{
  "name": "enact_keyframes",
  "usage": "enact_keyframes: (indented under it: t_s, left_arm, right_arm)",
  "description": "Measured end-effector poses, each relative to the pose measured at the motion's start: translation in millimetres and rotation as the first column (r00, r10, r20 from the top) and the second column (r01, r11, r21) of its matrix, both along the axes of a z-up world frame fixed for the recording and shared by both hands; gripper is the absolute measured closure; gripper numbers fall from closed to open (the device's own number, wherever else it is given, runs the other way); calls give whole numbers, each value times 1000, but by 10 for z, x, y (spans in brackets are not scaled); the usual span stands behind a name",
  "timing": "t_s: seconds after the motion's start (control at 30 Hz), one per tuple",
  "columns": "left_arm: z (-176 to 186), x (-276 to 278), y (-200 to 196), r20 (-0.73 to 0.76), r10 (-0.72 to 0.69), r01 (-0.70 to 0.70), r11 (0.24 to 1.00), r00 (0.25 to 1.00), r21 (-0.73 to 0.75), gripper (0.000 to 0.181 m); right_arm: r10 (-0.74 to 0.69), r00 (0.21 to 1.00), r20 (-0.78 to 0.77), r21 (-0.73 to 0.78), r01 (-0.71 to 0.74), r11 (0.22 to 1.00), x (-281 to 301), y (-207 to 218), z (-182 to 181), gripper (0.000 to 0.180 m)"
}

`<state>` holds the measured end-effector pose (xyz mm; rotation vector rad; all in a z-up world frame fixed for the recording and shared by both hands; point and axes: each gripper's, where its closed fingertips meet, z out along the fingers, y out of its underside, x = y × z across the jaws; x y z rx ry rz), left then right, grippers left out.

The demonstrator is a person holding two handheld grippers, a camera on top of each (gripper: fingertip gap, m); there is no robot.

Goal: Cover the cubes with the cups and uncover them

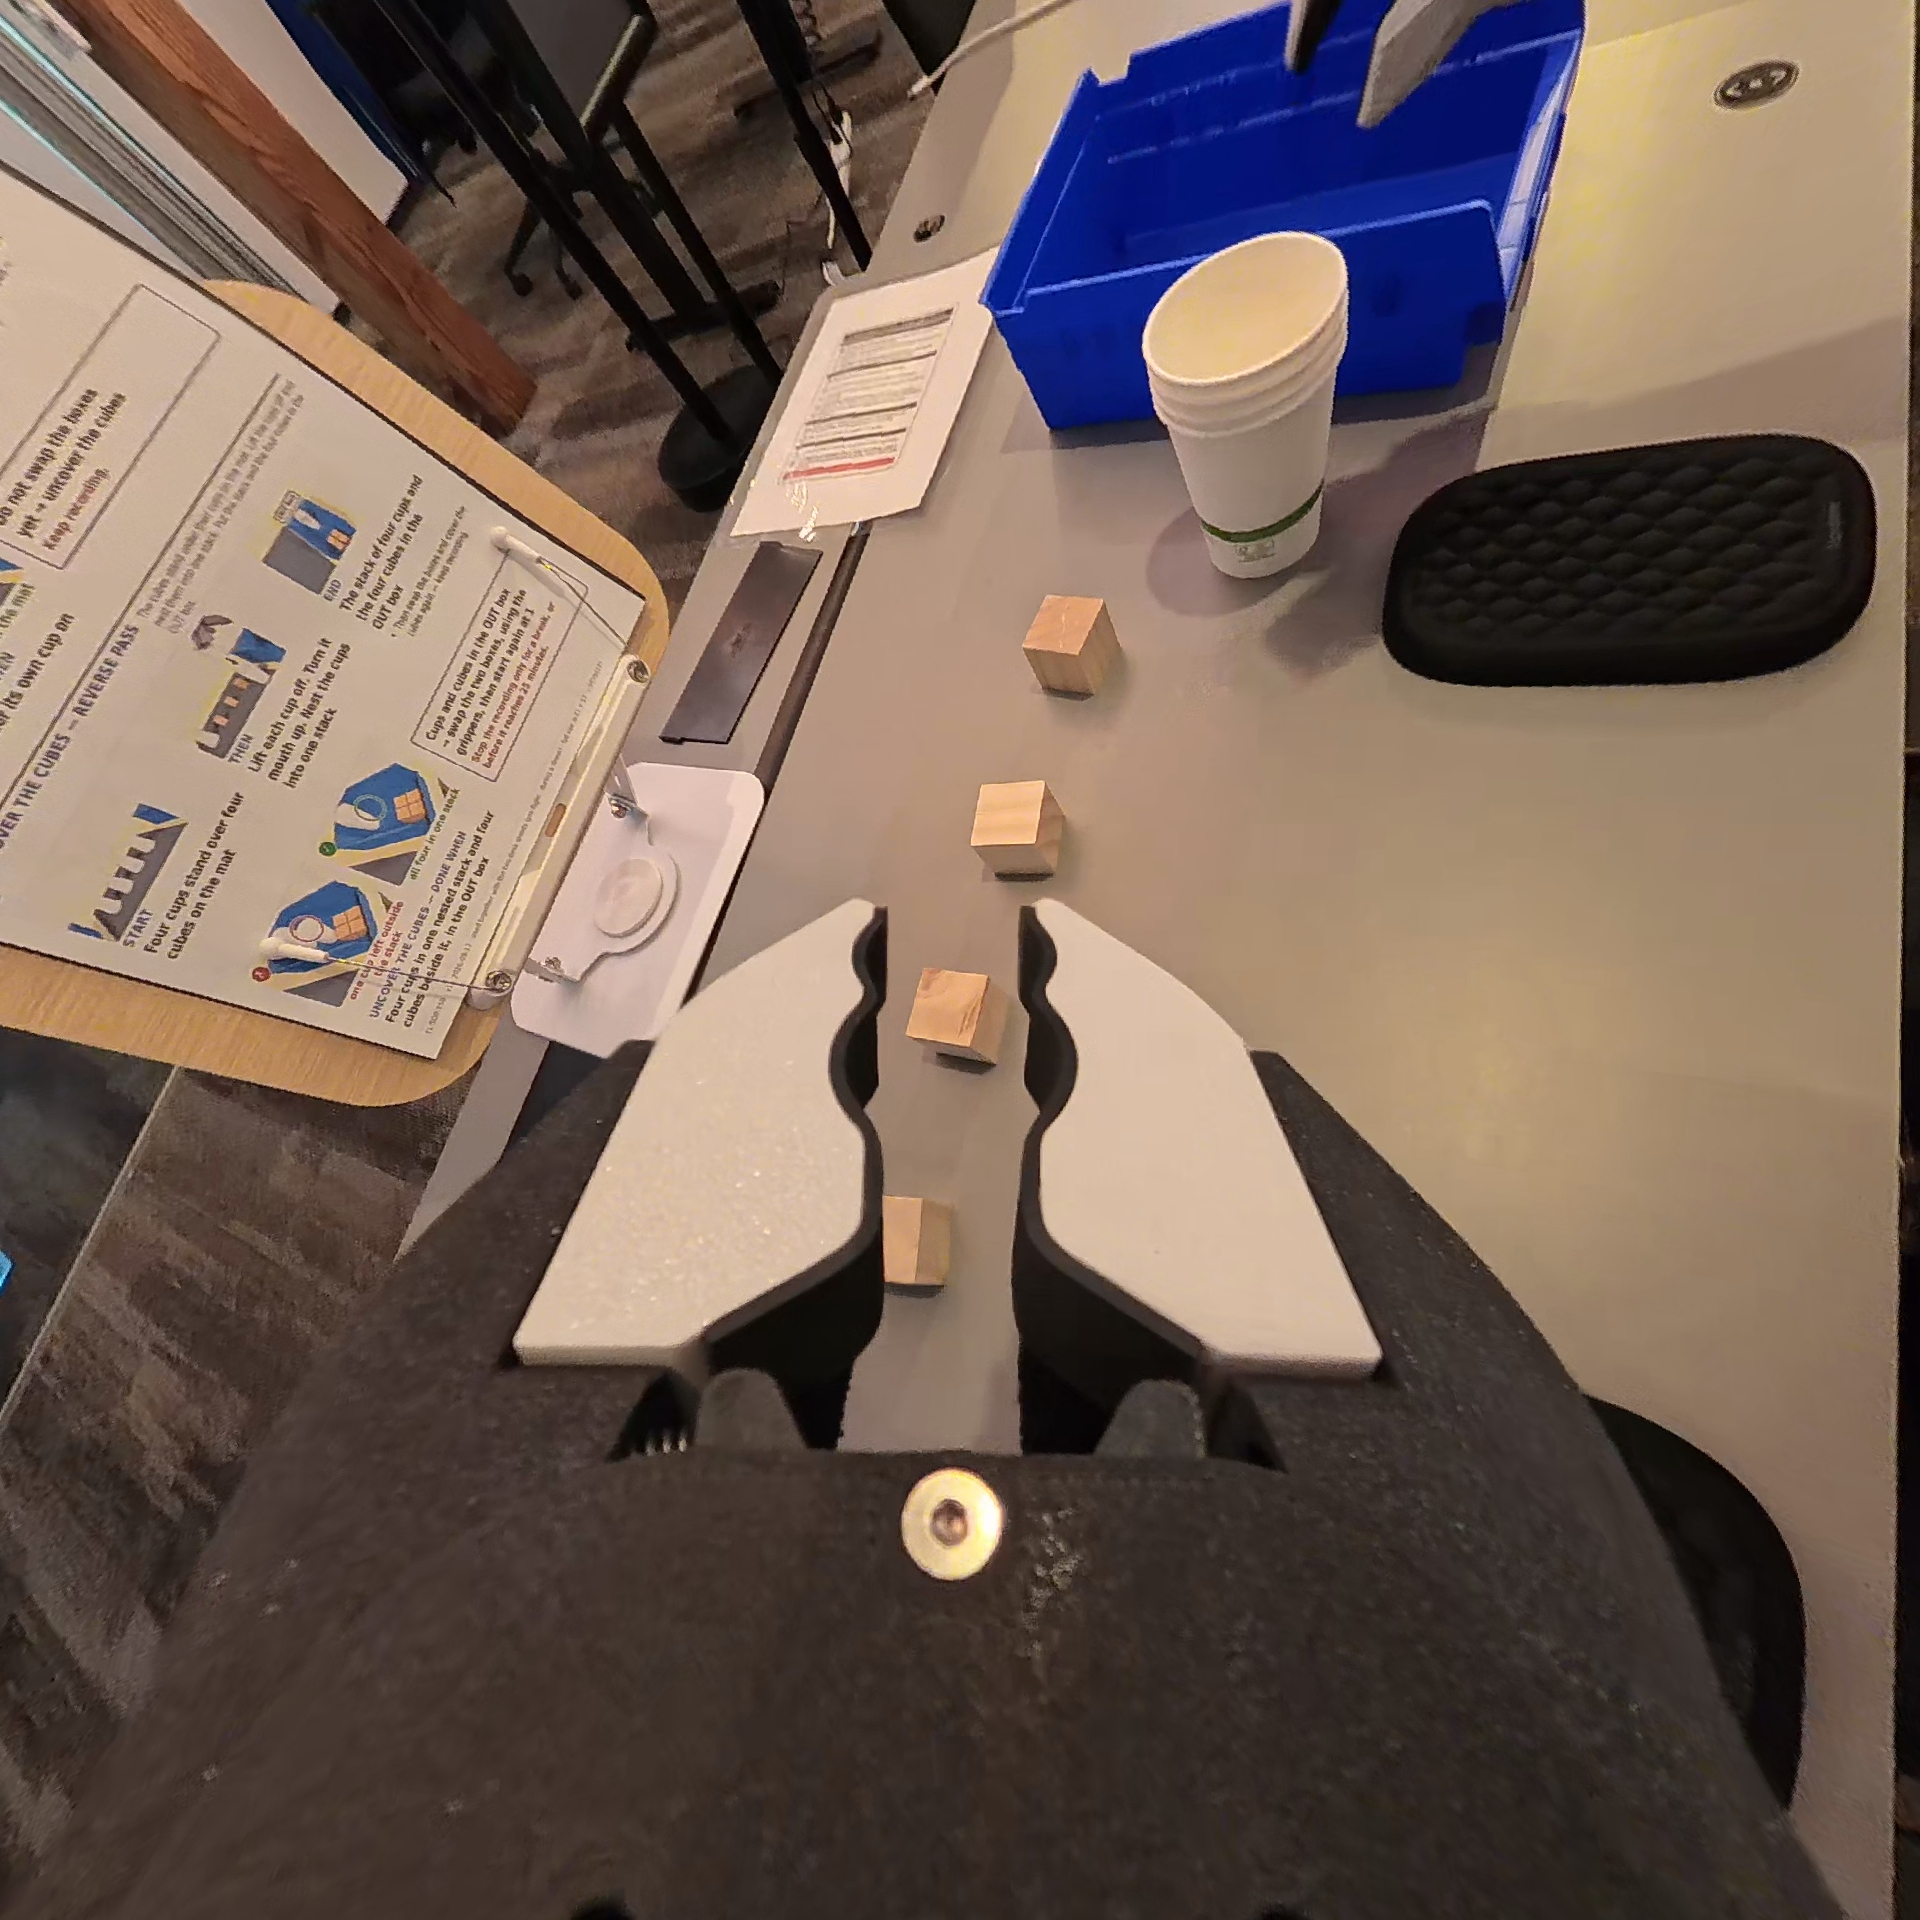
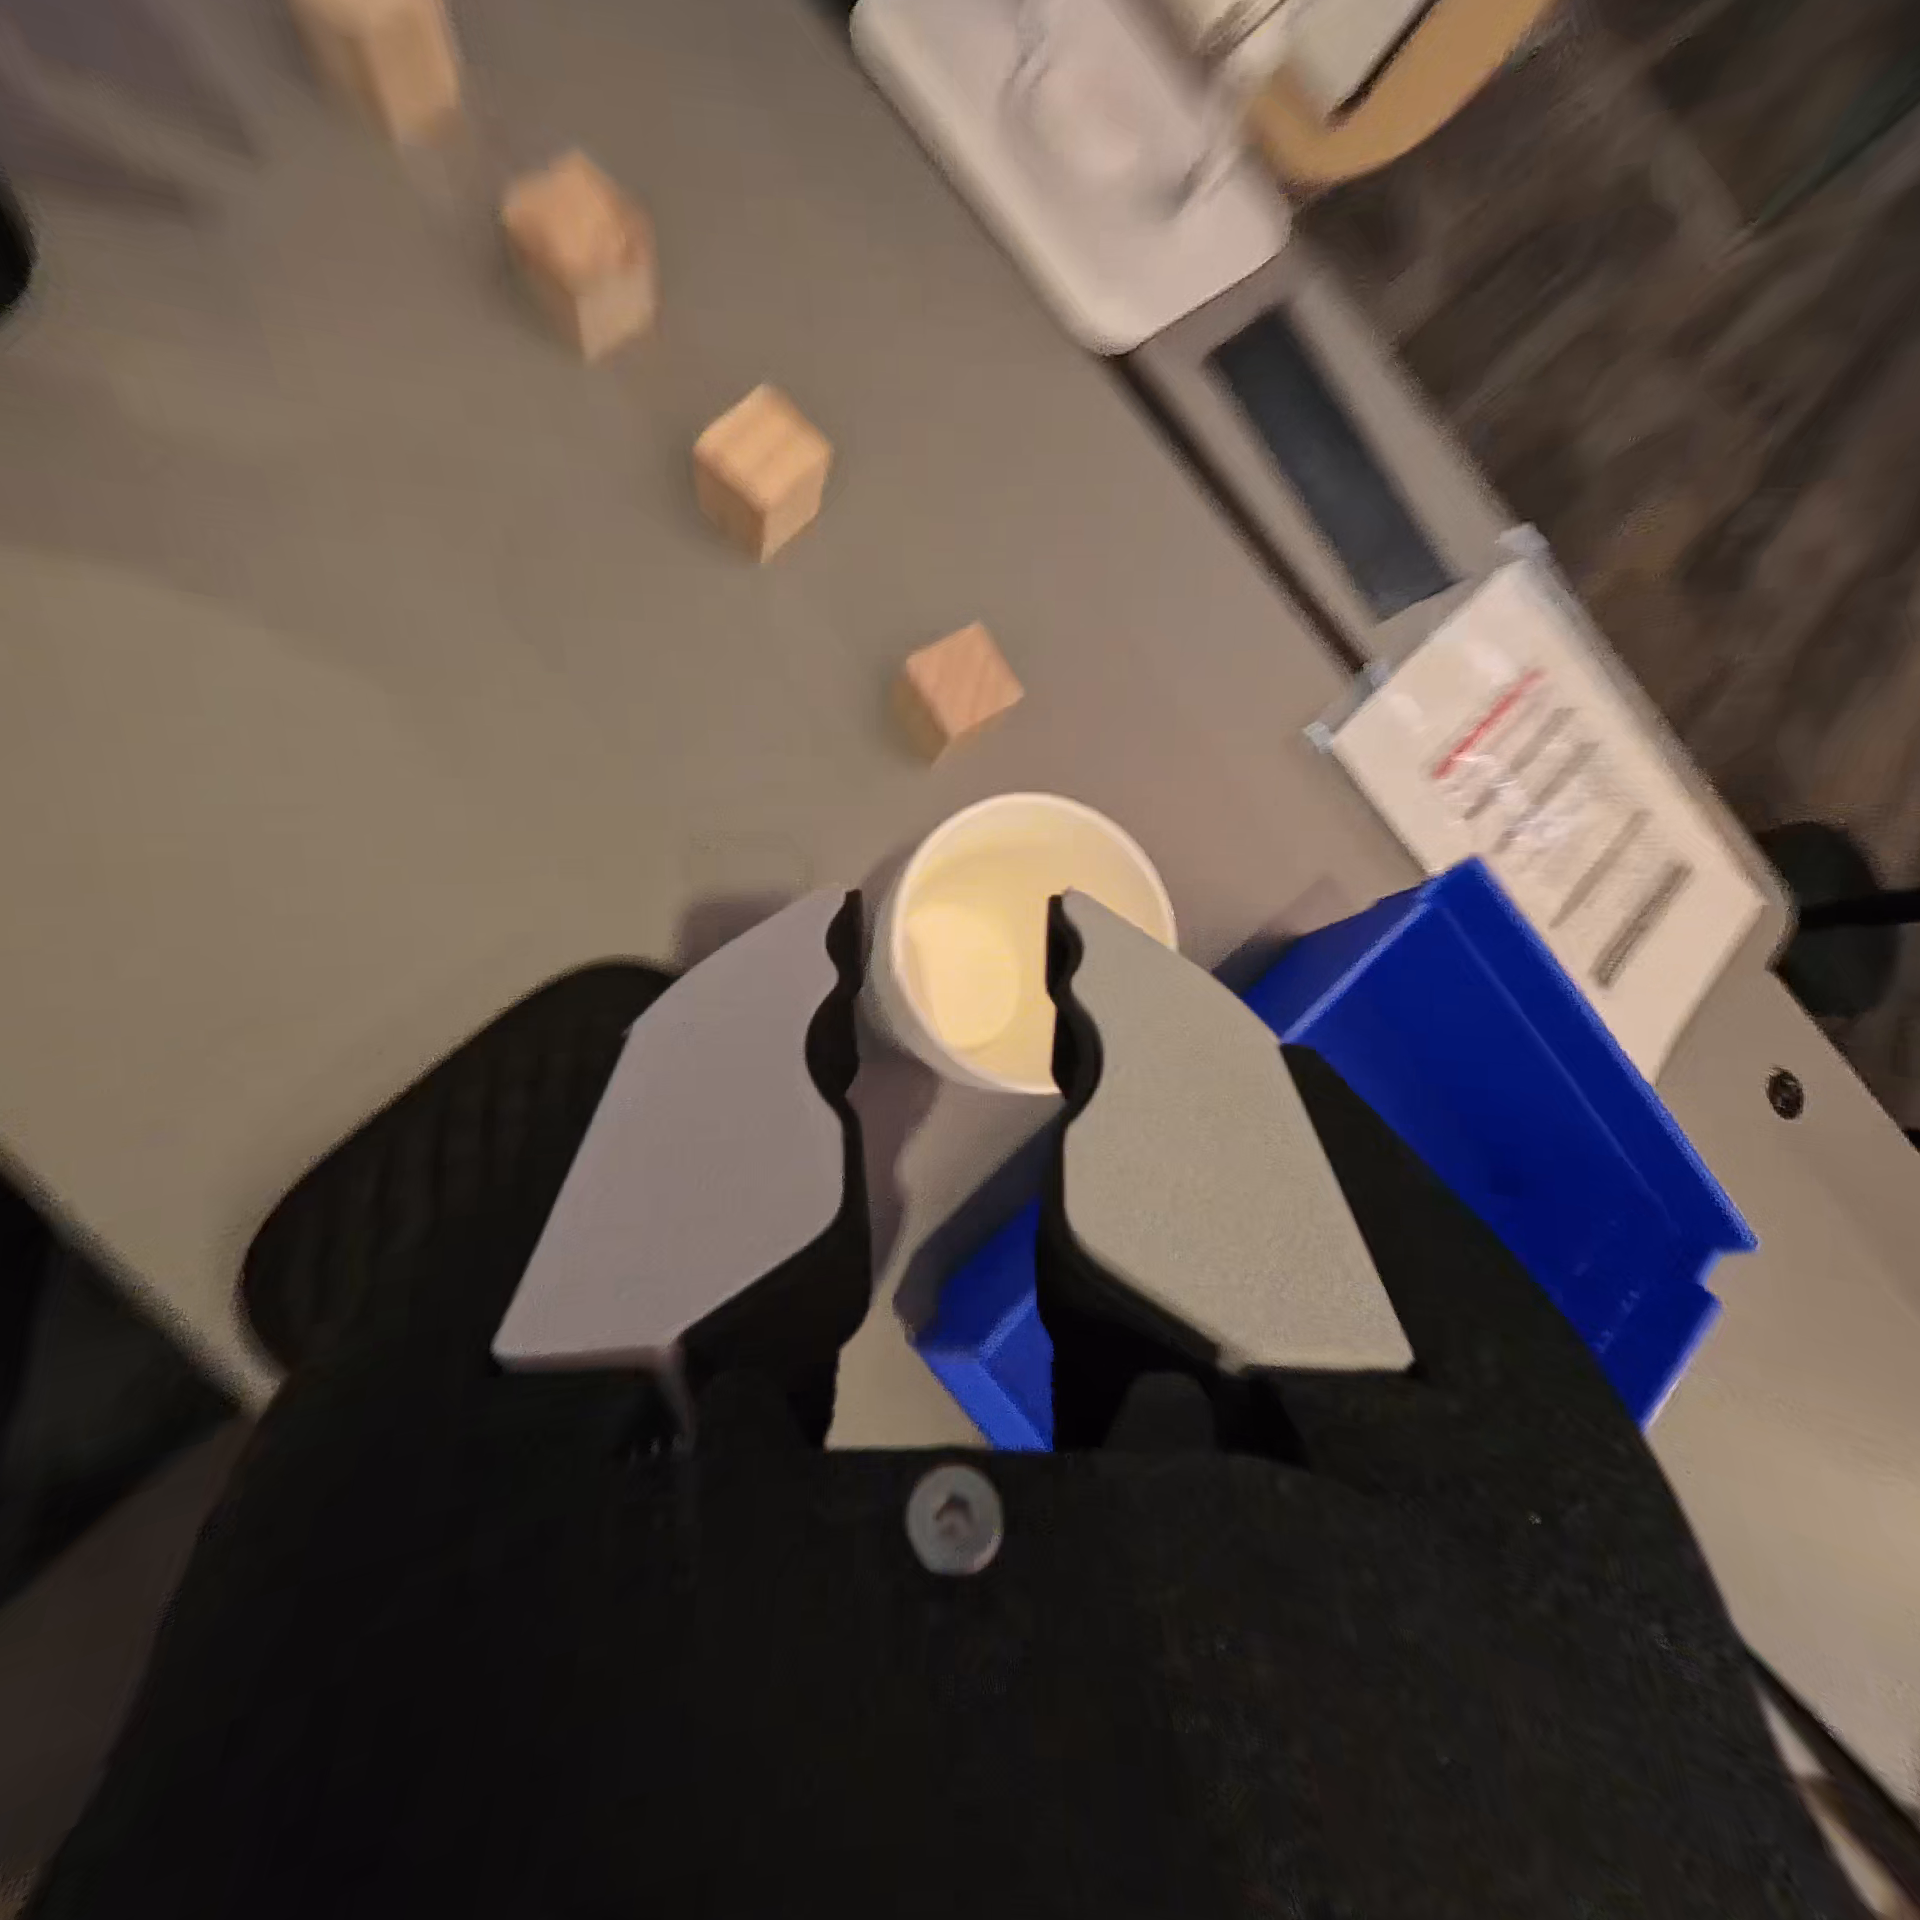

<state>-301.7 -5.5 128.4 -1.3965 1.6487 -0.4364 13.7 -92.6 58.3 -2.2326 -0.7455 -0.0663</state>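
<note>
Four cubes (image 1: 1071, 644) in a row on the table (image 1: 1455, 935), uncovered, cup stack (image 1: 1247, 416) upright betw. nearest cube & blue bin (image 1: 1247, 260); left gripper (image 1: 952, 920) released over the row, right gripper (image 2: 956, 904) released above the stack.

Your left gripper (image 1: 953, 914) hangs tilted downward, its jaws parted with nothing between the fingertips. Your right gripper (image 2: 956, 909) points down too, jaws apart, holding nothing.

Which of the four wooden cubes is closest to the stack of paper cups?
The end cube of the row, beside the cup stack near the blue bin; the other three trail away toward the left gripper.
</note>
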Motion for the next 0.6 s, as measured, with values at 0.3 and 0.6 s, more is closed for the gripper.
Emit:
enact_keyframes:
  t_s: [0.3, 0.6]
  left_arm:
    - [-1, 11, -19, 81, 3, -3, 1000, 997, -7, 157]
    - [13, -2, -142, 115, -20, 21, 1000, 993, -3, 157]
  right_arm:
    - [-301, 907, -294, 373, 399, 838, 229, -288, -631, 94]
    - [-401, 815, -418, 331, 548, 768, 296, 47, -1081, 66]
